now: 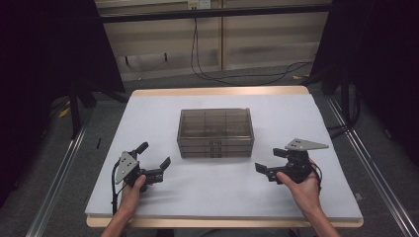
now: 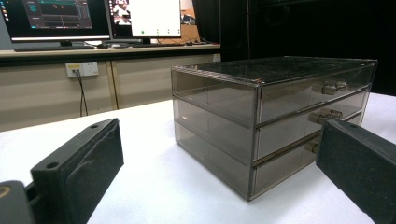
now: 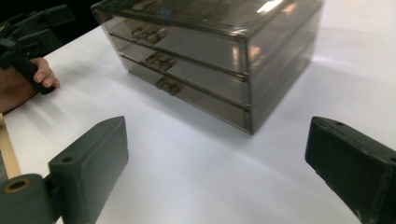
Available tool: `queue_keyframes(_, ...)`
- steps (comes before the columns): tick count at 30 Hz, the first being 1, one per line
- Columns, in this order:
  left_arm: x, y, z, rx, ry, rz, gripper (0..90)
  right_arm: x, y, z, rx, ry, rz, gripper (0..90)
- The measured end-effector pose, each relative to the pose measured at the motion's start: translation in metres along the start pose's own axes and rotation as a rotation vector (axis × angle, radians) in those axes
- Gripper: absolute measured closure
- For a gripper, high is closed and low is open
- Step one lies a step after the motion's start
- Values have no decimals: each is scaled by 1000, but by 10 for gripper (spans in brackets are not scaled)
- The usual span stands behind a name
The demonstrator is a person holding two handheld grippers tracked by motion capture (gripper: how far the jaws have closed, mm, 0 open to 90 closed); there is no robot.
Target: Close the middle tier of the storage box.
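A smoky see-through box with three drawers [image 1: 215,132] stands in the middle of the white table, all drawers shut, their handles [image 2: 334,87] facing the person. My left gripper [image 1: 154,154] is held low at the front left, open, jaws wide apart and angled at the box's left front corner [image 2: 256,140]. My right gripper [image 1: 269,159] is at the front right, open too, nothing between its pads [image 3: 100,154]. It looks at the box [image 3: 210,46] from its right front corner. Both grippers are apart from the box.
The white table cover [image 1: 148,113] has bare room on all sides of the box. The person's left hand [image 3: 23,84] holds the other gripper at the table's front edge. Monitors [image 2: 93,18] sit on a bench beyond. Cables [image 1: 237,79] lie on the floor behind.
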State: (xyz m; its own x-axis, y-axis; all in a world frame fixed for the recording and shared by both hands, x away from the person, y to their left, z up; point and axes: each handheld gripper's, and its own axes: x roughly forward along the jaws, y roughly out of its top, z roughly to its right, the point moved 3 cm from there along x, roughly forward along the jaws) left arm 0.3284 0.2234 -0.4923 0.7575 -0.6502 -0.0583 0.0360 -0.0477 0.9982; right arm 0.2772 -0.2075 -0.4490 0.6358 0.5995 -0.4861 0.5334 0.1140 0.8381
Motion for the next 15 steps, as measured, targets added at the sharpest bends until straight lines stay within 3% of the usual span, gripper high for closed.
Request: queue_keyframes(15,0,0,0,0,1,-3,8,-48,-28,38,52,-117,10,35)
